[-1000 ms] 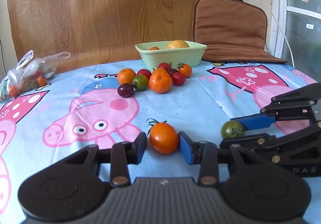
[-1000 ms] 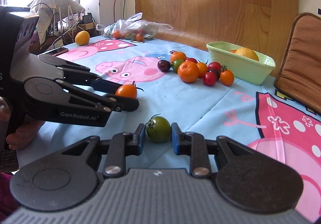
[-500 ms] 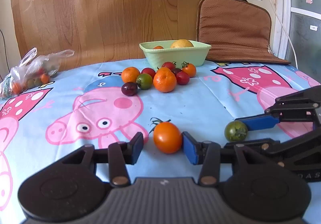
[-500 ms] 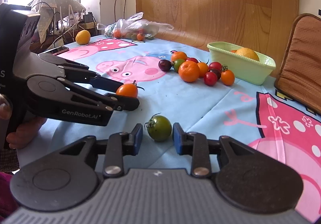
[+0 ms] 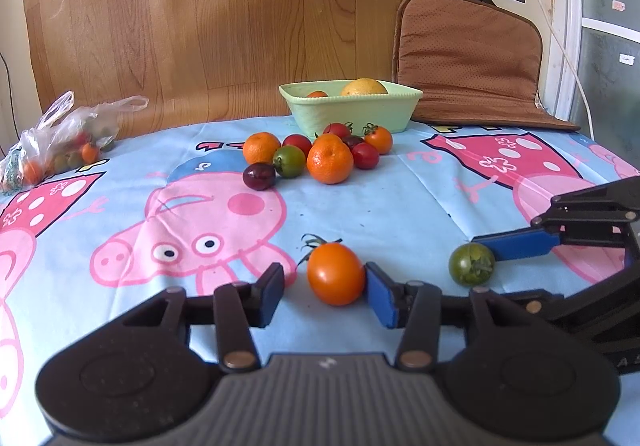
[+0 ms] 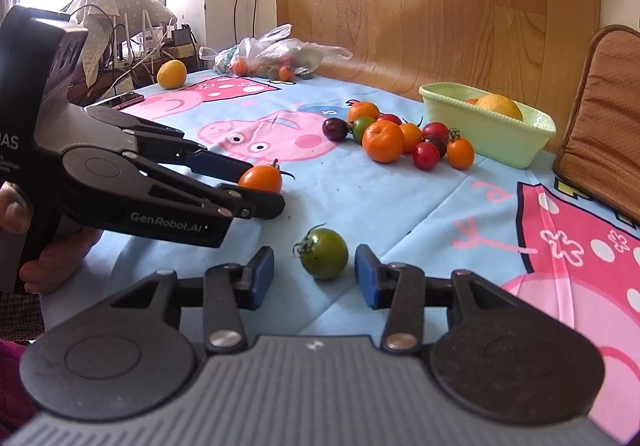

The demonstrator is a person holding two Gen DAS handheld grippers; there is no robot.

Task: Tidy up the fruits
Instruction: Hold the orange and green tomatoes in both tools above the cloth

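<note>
An orange tomato (image 5: 335, 273) lies on the tablecloth between the fingers of my open left gripper (image 5: 325, 289); the right pad (image 5: 380, 298) touches it, the left pad stands apart. A green tomato (image 6: 324, 253) lies on the cloth between the fingers of my open right gripper (image 6: 314, 277), touching neither pad. Each gripper shows in the other's view: the right gripper (image 5: 496, 266) and the left gripper (image 6: 256, 186). A heap of mandarins and tomatoes (image 5: 320, 156) lies before a pale green bowl (image 5: 352, 114) holding a yellow fruit and an orange one.
A plastic bag of small tomatoes (image 5: 60, 150) lies at the far left. A yellow fruit (image 6: 172, 74) and a phone (image 6: 122, 100) sit near the table's left edge. A brown cushion (image 5: 468, 58) leans behind the bowl. A wooden board stands at the back.
Both grippers have opened wider. The right gripper let go of the green tomato, which now rests on the cloth. The left gripper's left pad has drawn away from the orange tomato.
</note>
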